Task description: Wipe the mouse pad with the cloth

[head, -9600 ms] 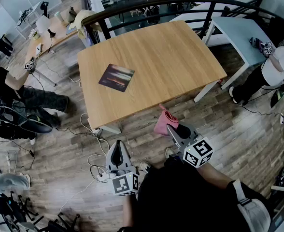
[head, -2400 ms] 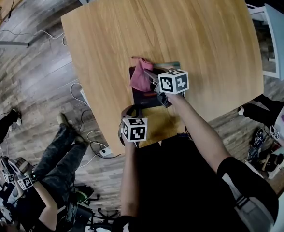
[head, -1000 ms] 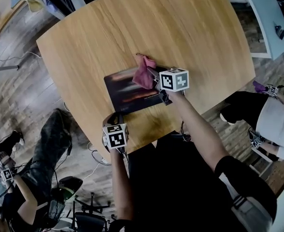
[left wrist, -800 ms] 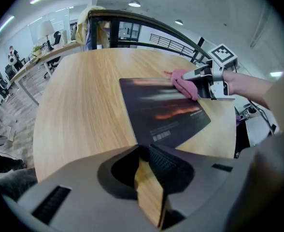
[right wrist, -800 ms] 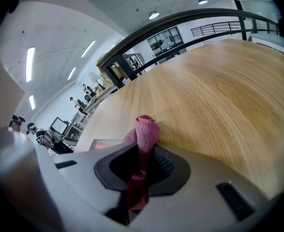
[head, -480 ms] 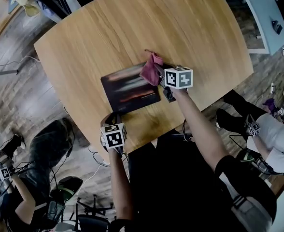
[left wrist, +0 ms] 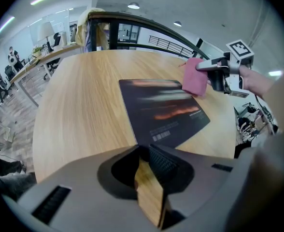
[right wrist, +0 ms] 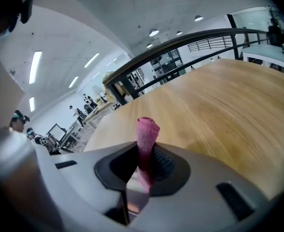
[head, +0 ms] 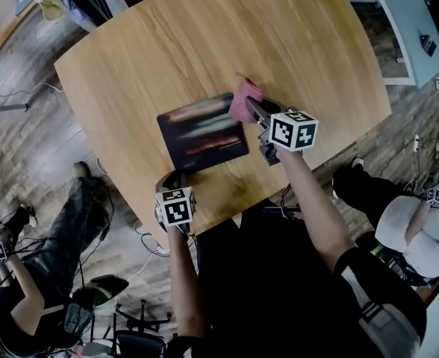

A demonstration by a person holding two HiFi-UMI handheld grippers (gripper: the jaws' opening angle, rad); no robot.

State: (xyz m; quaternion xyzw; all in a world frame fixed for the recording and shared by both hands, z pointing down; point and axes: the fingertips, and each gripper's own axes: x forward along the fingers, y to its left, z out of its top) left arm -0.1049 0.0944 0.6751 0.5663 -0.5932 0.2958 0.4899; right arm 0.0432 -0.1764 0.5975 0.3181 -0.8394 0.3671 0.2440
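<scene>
In the right gripper point(right wrist: 141, 153), jaws clamped on the pink cloth point(right wrist: 147, 129), its rolled end poking out past the tips. Cloth hanging at the far right corner of the mouse pad point(head: 203, 131); touching it or not, cannot tell. In the left gripper point(left wrist: 143, 153), jaws a little apart, only bare wood between them, tips at the pad's near left corner. Dark pad flat on the counter point(head: 204, 43), towards its near edge. Around the counter, wooden floor point(head: 33, 140) and a person point(head: 410, 233) at the right.
</scene>
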